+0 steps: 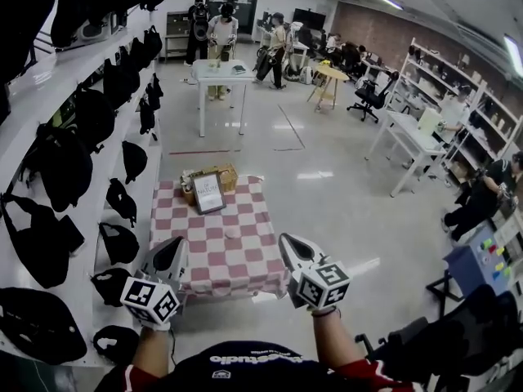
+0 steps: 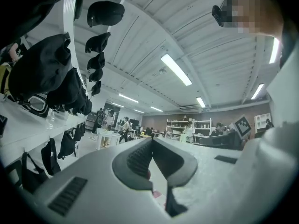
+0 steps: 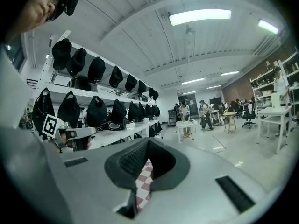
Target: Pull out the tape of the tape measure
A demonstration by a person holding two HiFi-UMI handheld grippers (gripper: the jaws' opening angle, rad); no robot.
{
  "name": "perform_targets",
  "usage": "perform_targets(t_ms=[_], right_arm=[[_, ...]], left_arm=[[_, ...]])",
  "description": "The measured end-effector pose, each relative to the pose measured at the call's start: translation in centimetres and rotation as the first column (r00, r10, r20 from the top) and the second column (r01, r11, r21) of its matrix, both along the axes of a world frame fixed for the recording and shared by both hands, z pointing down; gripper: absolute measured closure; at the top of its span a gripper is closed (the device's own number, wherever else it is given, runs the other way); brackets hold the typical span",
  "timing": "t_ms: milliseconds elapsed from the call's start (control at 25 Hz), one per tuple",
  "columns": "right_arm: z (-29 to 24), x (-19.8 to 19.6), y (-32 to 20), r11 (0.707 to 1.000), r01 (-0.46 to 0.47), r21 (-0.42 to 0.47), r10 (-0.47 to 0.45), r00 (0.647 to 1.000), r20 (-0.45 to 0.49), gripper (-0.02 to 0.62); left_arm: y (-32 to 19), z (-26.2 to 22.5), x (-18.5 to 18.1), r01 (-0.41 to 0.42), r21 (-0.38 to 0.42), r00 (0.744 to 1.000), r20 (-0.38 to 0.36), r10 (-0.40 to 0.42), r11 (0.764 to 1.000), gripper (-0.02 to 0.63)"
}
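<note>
A small pale round thing (image 1: 233, 232), apparently the tape measure, lies near the middle of the red-and-white checked tablecloth (image 1: 214, 261). Both grippers hang level at the table's near edge, short of it and apart from it. My left gripper (image 1: 175, 244) is at the cloth's near left corner, its jaws closed together with nothing between them (image 2: 151, 141). At the near right corner my right gripper (image 1: 288, 242) is likewise shut and empty (image 3: 148, 140). A strip of checked cloth shows under the jaws in the right gripper view. The tape measure appears in neither gripper view.
A framed sign (image 1: 207, 192) and a wicker basket (image 1: 224, 175) stand at the table's far edge. Shelves of black bags (image 1: 78, 162) run close along the left. A white table (image 1: 219, 73) with people stands farther back, white desks (image 1: 413, 141) to the right.
</note>
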State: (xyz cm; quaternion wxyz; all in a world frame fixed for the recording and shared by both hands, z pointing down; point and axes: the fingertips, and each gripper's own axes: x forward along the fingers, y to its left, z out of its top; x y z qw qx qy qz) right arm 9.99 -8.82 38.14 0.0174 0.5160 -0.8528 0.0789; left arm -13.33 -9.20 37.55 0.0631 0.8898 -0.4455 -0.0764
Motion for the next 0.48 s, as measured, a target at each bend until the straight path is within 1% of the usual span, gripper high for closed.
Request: perform_targets(t_ms=[320, 480], right_arm=[[1.0, -2.2, -1.6, 1.000, -0.004, -0.018, 0.003, 0.999, -0.032, 0.592], [1.3, -2.8, -2.6, 1.000, -0.012, -0.024, 0.012, 0.999, -0.030, 0.592]], left_arm=[[-1.9, 1.6, -2.3, 0.005, -0.030, 0.999, -0.042, -0.006, 1.000, 0.601], [-2.6, 2.0, -2.8, 0.009, -0.033, 0.999, -0.047, -0.011, 0.999, 0.601]])
